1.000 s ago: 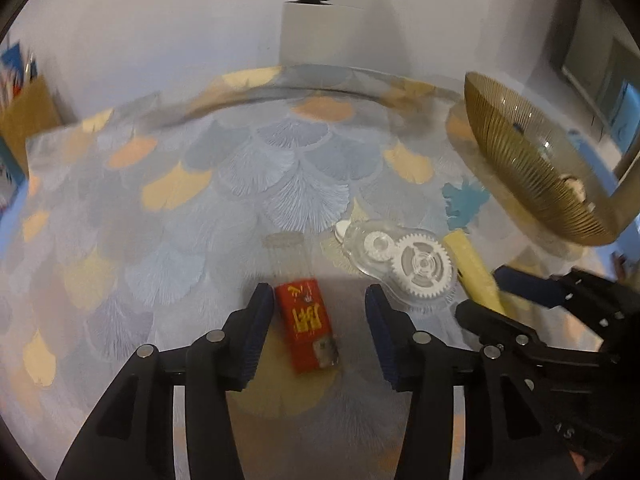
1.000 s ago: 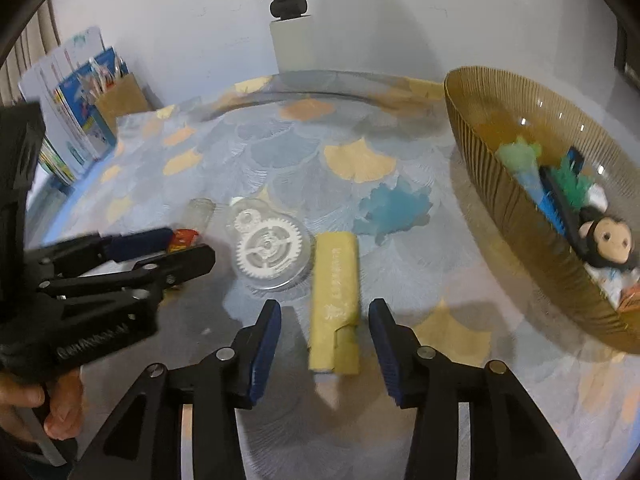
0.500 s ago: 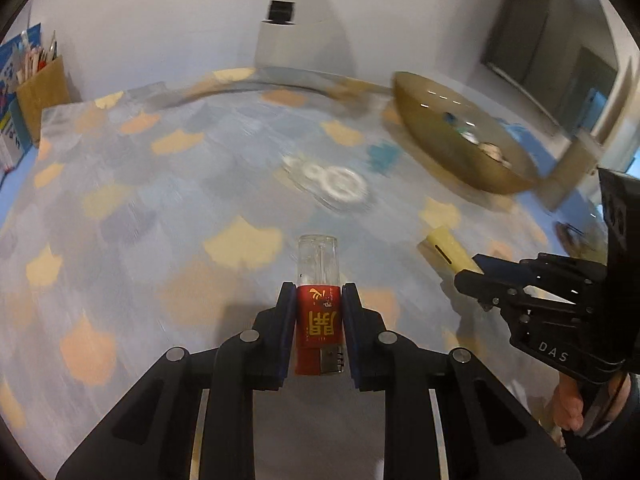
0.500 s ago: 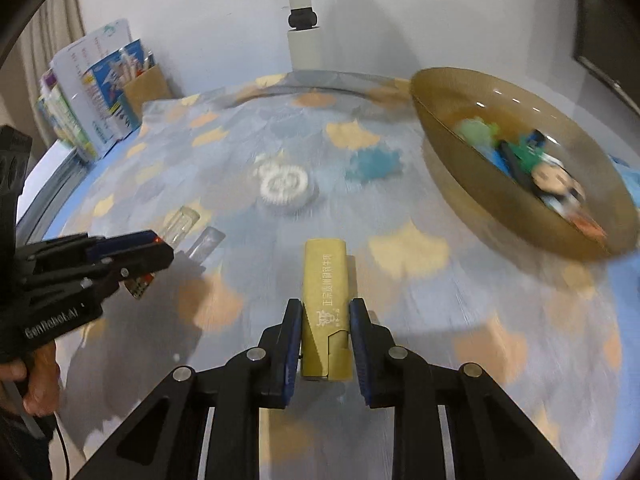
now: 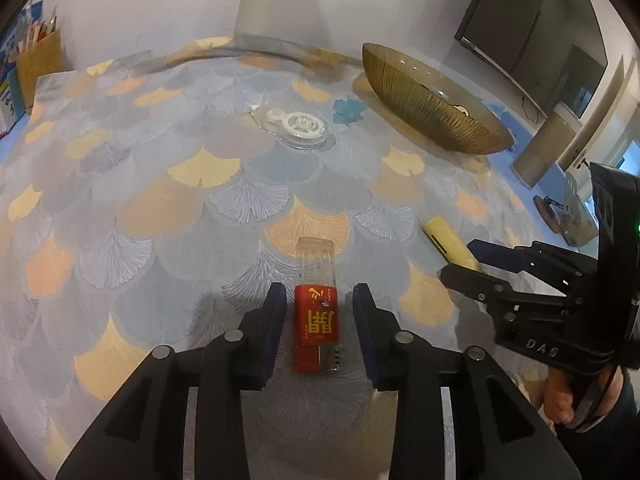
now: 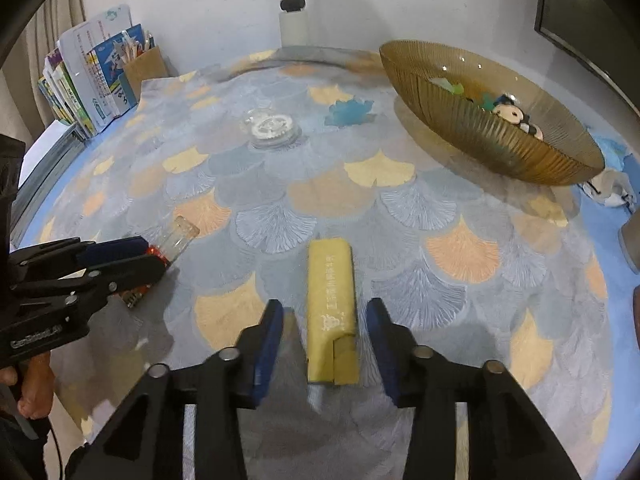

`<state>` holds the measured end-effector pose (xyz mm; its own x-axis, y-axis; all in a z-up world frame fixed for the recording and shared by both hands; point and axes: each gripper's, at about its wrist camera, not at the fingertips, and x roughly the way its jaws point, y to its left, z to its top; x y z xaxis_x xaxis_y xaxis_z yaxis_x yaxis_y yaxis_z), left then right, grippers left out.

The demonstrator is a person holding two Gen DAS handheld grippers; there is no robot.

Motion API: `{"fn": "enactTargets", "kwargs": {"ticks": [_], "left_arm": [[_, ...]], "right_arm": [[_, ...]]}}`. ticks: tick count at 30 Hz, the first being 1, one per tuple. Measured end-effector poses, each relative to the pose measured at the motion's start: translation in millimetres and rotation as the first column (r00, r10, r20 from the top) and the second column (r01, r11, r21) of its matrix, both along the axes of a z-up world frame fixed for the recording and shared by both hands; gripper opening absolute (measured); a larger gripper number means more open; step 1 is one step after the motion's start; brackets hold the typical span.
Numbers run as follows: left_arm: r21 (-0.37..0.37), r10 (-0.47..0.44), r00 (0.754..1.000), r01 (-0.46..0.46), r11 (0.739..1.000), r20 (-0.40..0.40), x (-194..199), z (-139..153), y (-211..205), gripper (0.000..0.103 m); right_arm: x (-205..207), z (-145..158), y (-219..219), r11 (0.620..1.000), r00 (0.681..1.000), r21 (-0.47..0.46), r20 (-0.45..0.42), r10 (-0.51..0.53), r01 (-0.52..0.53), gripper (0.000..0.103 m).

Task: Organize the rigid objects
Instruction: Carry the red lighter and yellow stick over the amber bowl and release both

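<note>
A red lighter [image 5: 316,320] with a clear end lies flat on the patterned tablecloth [image 5: 168,216], between the fingers of my left gripper [image 5: 319,296]. The jaws are opening and a gap shows on both sides of it. A yellow rectangular case [image 6: 331,300] lies on the cloth between the fingers of my right gripper [image 6: 325,312], whose jaws are also opening and stand off it. The two grippers sit side by side: the right gripper [image 5: 464,258] shows in the left wrist view and the left gripper [image 6: 148,252] in the right wrist view.
A clear plastic gear case [image 6: 272,130] and a blue leaf-shaped piece [image 6: 350,112] lie further back on the cloth. An amber ribbed glass bowl [image 6: 480,136] holding toys stands at the back right. Books and a cardboard holder [image 6: 88,80] line the back left edge.
Both grippers closed on their objects, pulled them toward the near side of the table, and have now let go. The lighter and the yellow case lie much further from the gear case.
</note>
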<state>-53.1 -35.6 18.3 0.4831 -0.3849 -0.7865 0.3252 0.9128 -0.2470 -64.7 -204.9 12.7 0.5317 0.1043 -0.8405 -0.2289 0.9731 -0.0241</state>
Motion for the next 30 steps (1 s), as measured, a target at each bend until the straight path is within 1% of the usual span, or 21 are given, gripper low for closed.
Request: {"fn": "enactTargets", "kwargs": {"ticks": [2,4,5,6,7,8,9,10,13,14,16,17,19,22,24,26,28,30], "left_arm": [[0.032,-0.006,1.000,0.005,0.999,0.014,-1.2,0.0,-5.5,0.031],[0.078,-0.016,0.999,0.013,0.997,0.033,-2.0,-0.8,-12.9,0.031],[0.101,-0.019,0.999,0.015,0.995,0.041,-2.0,-1.0,-16.6,0.027],[0.124,-0.021,0.999,0.015,0.992,0.048,-1.7,-1.2,-20.0,0.020],[0.133,-0.026,0.998,0.019,0.991,0.053,-1.3,-0.7,-22.5,0.020],[0.129,-0.033,0.998,0.025,0.991,0.058,-1.1,0.5,-24.3,0.020],[0.127,-0.033,0.997,0.023,0.992,0.076,-1.3,3.6,-26.1,0.020],[0.132,-0.036,0.995,0.023,0.991,0.094,-1.3,7.5,-27.6,0.020],[0.113,-0.063,0.987,0.047,0.992,0.145,0.9,30.8,-33.4,0.019],[0.105,-0.072,0.982,0.054,0.993,0.177,2.3,44.9,-35.8,0.019],[0.099,-0.088,0.972,0.068,0.993,0.219,6.5,65.9,-40.5,0.019],[0.092,-0.102,0.964,0.081,0.992,0.247,10.1,80.4,-44.6,0.019],[0.083,-0.113,0.951,0.093,0.992,0.289,15.8,99.9,-52.2,0.019],[0.045,-0.124,0.928,0.116,0.992,0.351,32.6,132.4,-67.5,0.019],[0.024,-0.135,0.914,0.137,0.990,0.383,46.4,152.2,-82.1,0.019],[0.023,-0.148,0.896,0.153,0.988,0.419,60.9,167.9,-99.8,0.019],[0.016,-0.157,0.892,0.166,0.986,0.424,74.8,173.7,-114.7,0.019],[-0.023,-0.160,0.902,0.185,0.982,0.401,93.4,172.9,-130.6,0.020]], "right_arm": [[-1.3,-1.4,4.2,1.000,1.000,-0.030,0.015,-0.002,0.002,0.043],[-2.5,-2.7,6.6,0.999,1.000,-0.041,0.027,0.000,0.001,0.042],[-4.2,-2.7,7.0,0.999,0.999,-0.040,0.033,0.002,-0.001,0.035],[-4.9,-2.2,7.8,0.999,0.999,-0.047,0.040,0.005,-0.003,0.030],[-5.9,-1.9,8.9,0.998,0.999,-0.067,0.048,0.007,-0.004,0.023],[-6.9,-1.7,9.8,0.997,0.999,-0.077,0.050,0.013,-0.009,0.023],[-7.3,-1.2,9.6,0.998,0.999,-0.059,0.040,0.021,-0.019,0.023],[-7.7,0.0,7.6,0.999,0.999,-0.021,0.027,0.027,-0.026,0.023],[-8.3,9.4,-1.3,0.997,1.000,0.074,0.015,0.017,-0.018,0.023],[-8.1,16.0,-5.8,0.995,1.000,0.094,0.023,0.010,-0.012,0.023],[-7.9,33.2,-15.9,0.993,0.998,0.115,0.057,-0.012,0.005,0.023],[-8.1,43.5,-21.2,0.993,0.996,0.120,0.082,-0.025,0.015,0.023],[-6.6,67.6,-34.2,0.992,0.988,0.122,0.140,-0.056,0.039,0.023],[-1.0,105.1,-57.1,0.988,0.965,0.119,0.232,-0.119,0.093,0.023],[4.3,128.7,-72.7,0.982,0.942,0.124,0.290,-0.171,0.140,0.023],[13.4,149.7,-91.0,0.970,0.914,0.149,0.333,-0.230,0.190,0.023],[24.2,166.4,-110.8,0.950,0.882,0.177,0.358,-0.306,0.258,0.023],[35.2,175.2,-130.1,0.922,0.849,0.193,0.363,-0.384,0.335,0.023]]}}
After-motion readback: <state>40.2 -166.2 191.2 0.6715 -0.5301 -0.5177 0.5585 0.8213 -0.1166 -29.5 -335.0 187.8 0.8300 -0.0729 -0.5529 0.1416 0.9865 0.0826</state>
